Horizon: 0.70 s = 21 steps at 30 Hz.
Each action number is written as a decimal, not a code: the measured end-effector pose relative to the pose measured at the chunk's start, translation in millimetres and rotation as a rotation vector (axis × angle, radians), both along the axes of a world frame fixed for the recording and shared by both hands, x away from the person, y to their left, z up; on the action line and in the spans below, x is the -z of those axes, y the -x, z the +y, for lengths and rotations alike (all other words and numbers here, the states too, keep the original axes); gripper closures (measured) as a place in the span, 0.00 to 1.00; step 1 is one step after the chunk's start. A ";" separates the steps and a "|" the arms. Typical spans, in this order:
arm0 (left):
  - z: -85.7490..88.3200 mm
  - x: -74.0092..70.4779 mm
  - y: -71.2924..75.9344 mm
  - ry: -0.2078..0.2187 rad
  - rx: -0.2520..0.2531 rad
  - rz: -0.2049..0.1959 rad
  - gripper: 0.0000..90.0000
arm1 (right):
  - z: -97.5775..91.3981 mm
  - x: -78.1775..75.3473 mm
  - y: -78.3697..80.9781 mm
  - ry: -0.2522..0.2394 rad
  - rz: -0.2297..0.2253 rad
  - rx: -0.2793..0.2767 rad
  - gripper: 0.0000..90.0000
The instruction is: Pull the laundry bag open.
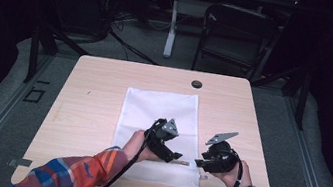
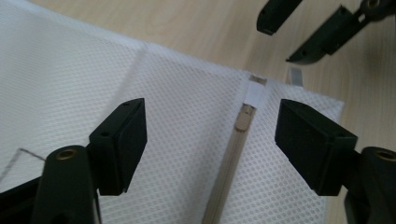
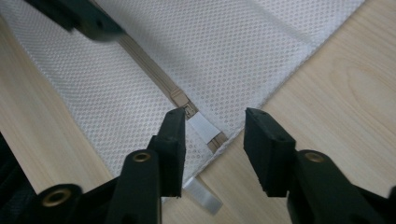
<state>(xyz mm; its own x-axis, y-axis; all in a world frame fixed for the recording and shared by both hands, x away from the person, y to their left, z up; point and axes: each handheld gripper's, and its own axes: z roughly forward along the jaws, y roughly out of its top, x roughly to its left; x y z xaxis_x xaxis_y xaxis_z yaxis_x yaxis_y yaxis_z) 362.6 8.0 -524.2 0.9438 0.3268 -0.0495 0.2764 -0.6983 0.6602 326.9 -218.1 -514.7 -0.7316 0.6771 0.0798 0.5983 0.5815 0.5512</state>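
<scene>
A mesh bag [image 1: 160, 123] is lying flat on the tabletop [image 1: 91, 107], about in the middle and reaching to the near edge. Its zipper [image 2: 229, 163] is running along the near part of the bag, and the zipper pull [image 3: 183, 100] is sitting close to the bag's near right corner. A small tag [image 3: 203, 196] is sticking out from that corner onto the tabletop. The left hand-held gripper [image 1: 175, 157] is hanging over the near part of the bag, with the zipper between its jaws. The right hand-held gripper [image 1: 198, 163] is just beside it to the right, at the bag's corner. A small round cap [image 1: 197, 84] is sitting on the tabletop behind the bag. A folding chair [image 1: 234, 33] is standing on the floor behind the tabletop.
</scene>
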 end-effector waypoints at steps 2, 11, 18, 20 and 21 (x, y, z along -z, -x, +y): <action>-2.8 6.2 1.3 -0.001 0.026 0.022 0.36 | 1.6 1.6 -0.6 0.008 0.006 -0.013 0.77; -12.9 19.6 7.0 0.005 0.080 0.056 0.58 | 13.0 11.8 -3.7 0.044 0.030 -0.052 0.97; -21.8 29.8 4.5 -0.026 0.106 0.052 0.69 | 18.2 20.2 -8.4 0.073 0.037 -0.060 1.00; -24.3 32.2 4.6 -0.031 0.124 0.058 0.73 | 19.7 23.5 -10.3 0.057 0.037 -0.047 1.00; -26.4 33.4 5.6 -0.051 0.124 0.051 0.73 | 19.5 23.5 -11.8 0.080 0.044 -0.056 1.00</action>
<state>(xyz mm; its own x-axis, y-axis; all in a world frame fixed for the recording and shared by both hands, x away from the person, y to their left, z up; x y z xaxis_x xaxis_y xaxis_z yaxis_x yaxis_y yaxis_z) 357.0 -18.4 -557.6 0.9737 0.2113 -0.0848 0.2183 -0.7613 0.6105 338.7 -198.6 -538.1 -0.7657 0.6404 0.0600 0.5858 0.6559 0.4760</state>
